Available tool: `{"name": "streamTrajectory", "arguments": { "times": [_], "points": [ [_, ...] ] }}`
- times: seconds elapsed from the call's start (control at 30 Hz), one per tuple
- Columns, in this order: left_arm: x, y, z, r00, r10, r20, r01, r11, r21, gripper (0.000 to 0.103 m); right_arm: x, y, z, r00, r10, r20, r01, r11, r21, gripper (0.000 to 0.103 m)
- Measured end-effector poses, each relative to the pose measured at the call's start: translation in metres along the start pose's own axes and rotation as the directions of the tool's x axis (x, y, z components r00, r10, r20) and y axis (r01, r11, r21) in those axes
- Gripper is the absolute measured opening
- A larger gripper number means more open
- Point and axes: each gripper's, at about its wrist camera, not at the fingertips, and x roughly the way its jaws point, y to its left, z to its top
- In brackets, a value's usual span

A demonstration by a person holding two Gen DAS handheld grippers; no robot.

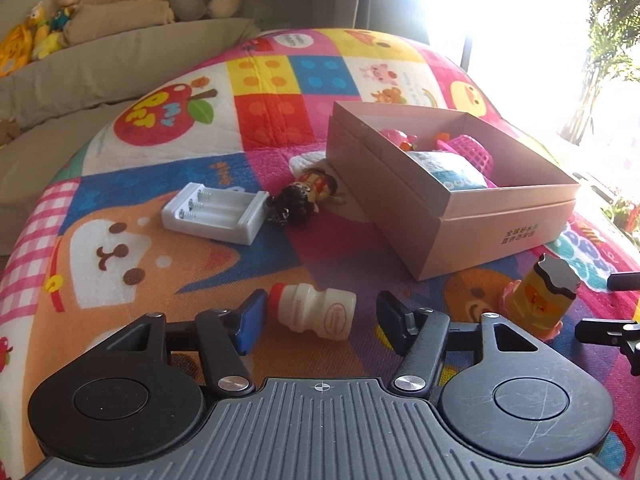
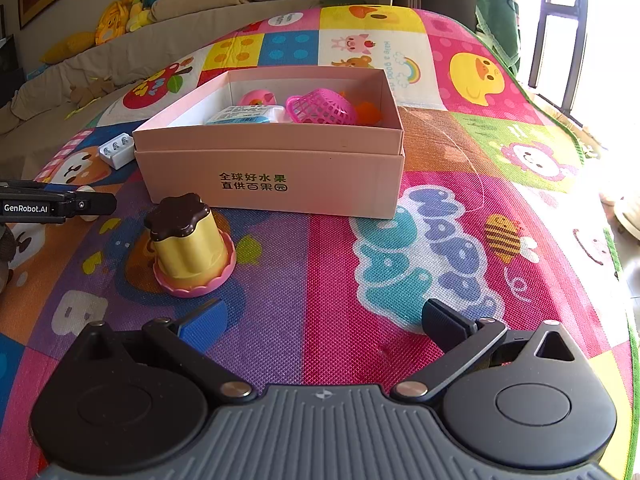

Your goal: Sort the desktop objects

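Left wrist view: yogurt bottle (image 1: pixel 314 312) lying sideways on mat (image 1: pixel 120 280), between left gripper (image 1: pixel 320 316) fingers, right pad clearly off it. Could roll out. Right gripper (image 2: pixel 320 320) wide open, empty. Box (image 1: pixel 460 216) close behind.

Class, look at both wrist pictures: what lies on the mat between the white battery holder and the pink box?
A small dark-haired doll lies between the white battery holder and the pink box. Only the left wrist view shows it; in the right wrist view the box hides that stretch.
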Motion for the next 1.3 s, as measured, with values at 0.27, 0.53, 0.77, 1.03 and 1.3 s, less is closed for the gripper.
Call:
{"name": "streamTrajectory", "arguments": {
  "times": [0.27,0.53,0.77,1.03,1.3],
  "points": [
    [-0.027,-0.014,-0.022,1.0,-0.005,0.001,0.005,1.0,-0.025,0.048,-0.003,-0.001,0.0,0.999,0.045,0.01,-0.045,0.999,-0.003,0.103],
    [-0.053,-0.031,-0.043,0.999,-0.036,0.006,0.036,0.999,-0.009,0.049,-0.004,0.042,0.017,0.986,0.168,0.016,-0.163,0.972,-0.17,0.102],
    [-0.05,-0.032,-0.042,1.0,-0.03,0.002,0.03,0.999,-0.014,0.066,0.023,0.063,0.034,0.981,0.191,-0.03,-0.193,0.963,-0.189,0.081],
    [-0.04,-0.043,-0.037,1.0,0.018,-0.011,-0.018,1.0,0.014,0.07,0.015,0.056,0.032,0.978,0.205,-0.026,-0.206,0.965,-0.161,0.056],
    [-0.041,-0.051,-0.036,1.0,0.021,-0.012,-0.02,0.999,0.042,0.048,-0.011,0.042,0.023,0.982,0.189,-0.012,-0.188,0.969,-0.16,0.056]
  ]
}}
